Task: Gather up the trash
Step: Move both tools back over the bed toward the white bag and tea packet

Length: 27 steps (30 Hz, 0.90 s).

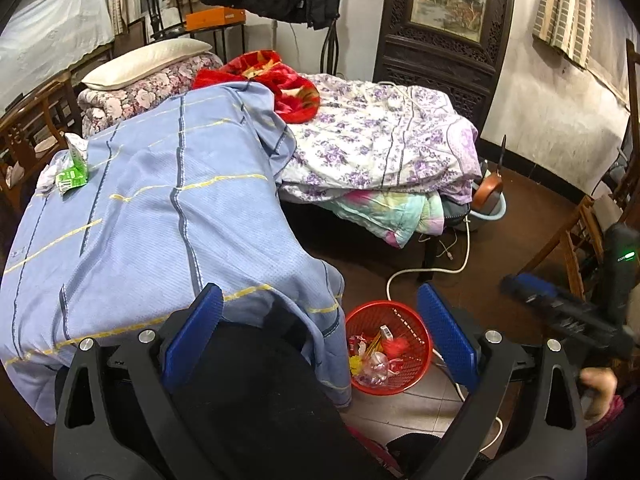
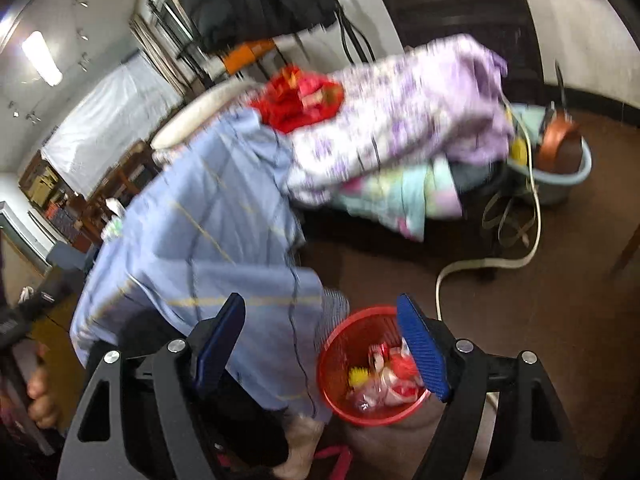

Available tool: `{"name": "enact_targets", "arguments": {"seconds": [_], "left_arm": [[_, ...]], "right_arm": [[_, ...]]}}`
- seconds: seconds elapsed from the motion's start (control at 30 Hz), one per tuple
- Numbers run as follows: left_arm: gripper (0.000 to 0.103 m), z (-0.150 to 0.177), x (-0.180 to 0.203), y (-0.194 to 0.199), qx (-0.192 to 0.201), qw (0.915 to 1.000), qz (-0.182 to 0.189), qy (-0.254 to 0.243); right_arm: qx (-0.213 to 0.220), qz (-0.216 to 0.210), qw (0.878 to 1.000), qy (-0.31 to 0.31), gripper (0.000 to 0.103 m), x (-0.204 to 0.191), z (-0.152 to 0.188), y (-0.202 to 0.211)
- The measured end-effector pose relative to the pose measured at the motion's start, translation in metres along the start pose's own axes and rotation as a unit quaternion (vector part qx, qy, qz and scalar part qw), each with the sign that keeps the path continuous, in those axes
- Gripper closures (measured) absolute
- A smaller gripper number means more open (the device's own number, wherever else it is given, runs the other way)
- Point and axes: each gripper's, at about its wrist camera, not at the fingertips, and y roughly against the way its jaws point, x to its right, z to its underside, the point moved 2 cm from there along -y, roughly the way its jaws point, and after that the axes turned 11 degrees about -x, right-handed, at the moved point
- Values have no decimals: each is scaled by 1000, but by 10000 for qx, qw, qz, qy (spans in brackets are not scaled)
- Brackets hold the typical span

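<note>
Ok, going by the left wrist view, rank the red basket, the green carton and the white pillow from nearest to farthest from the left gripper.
From the left gripper:
1. Red basket, on the floor between its fingers.
2. Green carton, left on the blue cover.
3. White pillow, far left at the back.

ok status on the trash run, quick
Left gripper open, empty. Right gripper open, empty, above red basket. Basket holds wrappers. Green carton left on blue sheet. Sheet corner drapes beside basket.
</note>
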Motion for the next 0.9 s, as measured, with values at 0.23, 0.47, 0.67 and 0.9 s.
{"name": "enact_targets", "arguments": {"seconds": [0.23, 0.47, 0.67, 0.9], "left_arm": [[9, 4, -1, 25, 295, 9995, -118, -40], [7, 12, -20, 54, 666, 9974, -245, 90], [7, 24, -50, 77, 950, 9944, -293, 361], [7, 39, -92, 95, 1226, 9889, -457, 705]], "right_arm": [[269, -239, 9987, 366, 25, -34, -10, 26], [391, -328, 9959, 750, 25, -79, -19, 40], [391, -474, 9922, 1086, 25, -127, -26, 43], [306, -567, 9840, 1663, 21, -203, -24, 35]]}}
